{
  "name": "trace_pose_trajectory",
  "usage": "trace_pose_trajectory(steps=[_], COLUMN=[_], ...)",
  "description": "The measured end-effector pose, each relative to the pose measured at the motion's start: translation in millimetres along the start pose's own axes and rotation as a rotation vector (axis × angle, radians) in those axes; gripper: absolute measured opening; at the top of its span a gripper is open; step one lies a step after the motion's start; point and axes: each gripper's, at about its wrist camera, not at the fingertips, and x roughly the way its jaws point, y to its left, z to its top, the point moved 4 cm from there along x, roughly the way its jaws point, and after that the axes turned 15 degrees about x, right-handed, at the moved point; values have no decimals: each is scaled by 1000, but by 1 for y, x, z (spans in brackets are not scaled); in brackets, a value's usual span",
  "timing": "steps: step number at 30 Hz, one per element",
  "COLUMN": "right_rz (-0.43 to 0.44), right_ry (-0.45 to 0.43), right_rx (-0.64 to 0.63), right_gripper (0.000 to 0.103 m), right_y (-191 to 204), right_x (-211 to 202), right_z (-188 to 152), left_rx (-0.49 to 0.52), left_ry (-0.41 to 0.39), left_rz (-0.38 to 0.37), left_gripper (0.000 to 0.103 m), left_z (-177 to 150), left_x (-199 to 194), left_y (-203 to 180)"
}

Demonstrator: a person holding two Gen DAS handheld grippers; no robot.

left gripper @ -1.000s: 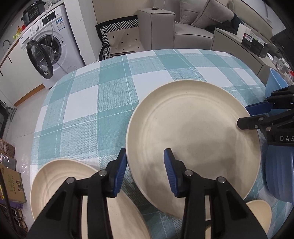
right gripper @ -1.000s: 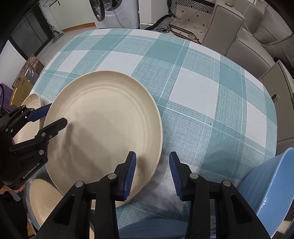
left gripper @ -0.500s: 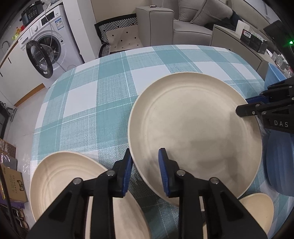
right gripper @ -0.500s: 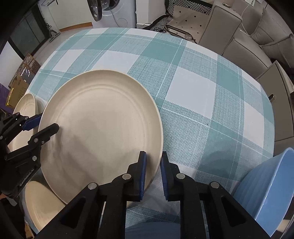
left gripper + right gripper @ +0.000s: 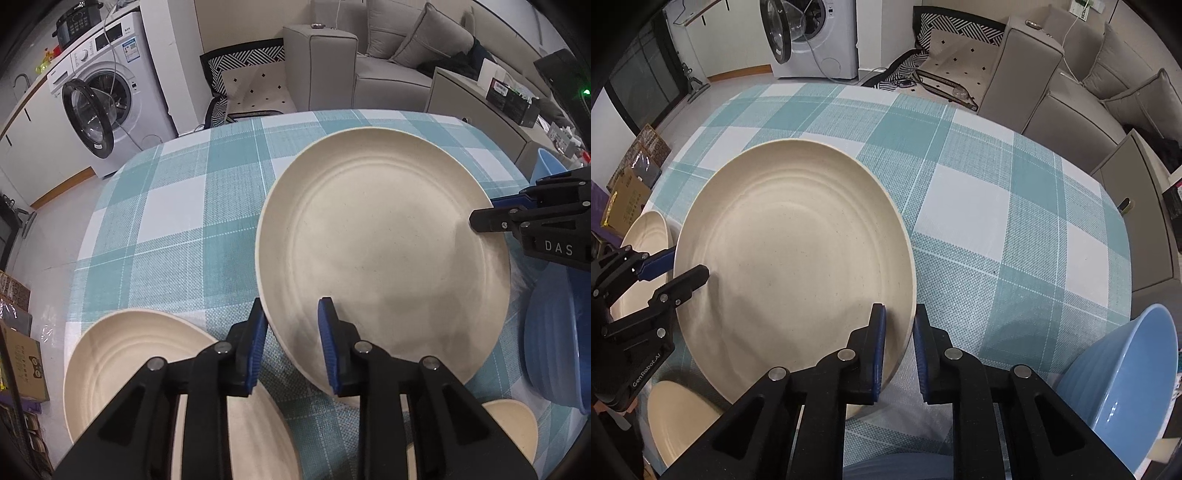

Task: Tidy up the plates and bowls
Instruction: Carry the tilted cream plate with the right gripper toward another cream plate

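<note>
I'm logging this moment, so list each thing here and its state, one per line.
Big plate: lifted off the table, gripped at opposite rims.
Left tongs: shut on the big plate.
Right tongs: shut on the big plate.
Blue bowl: upright, empty.
Washing machine: door open.

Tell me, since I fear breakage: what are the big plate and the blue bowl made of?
Big plate: cream, matte, faintly speckled, no glare; probably bamboo-fibre or wheat-straw plastic, though matte ceramic is possible. Blue bowl: glossy with sharp highlights and ribbed outside; looks like glazed ceramic, possibly shiny melamine.
</note>
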Motion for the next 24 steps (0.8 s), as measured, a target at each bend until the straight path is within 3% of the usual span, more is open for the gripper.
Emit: trace_pose_trajectory(steps=[24], right_rz=[51], right_ry=[-139], right_rx=[2], right_gripper=[15], right_y=[15], right_x=[-50], right_z=[7], left_rx=[-55], left_ry=[-113], left_rz=[50], left_gripper=[26], left_z=[4], left_x=[-48], left_y=[16])
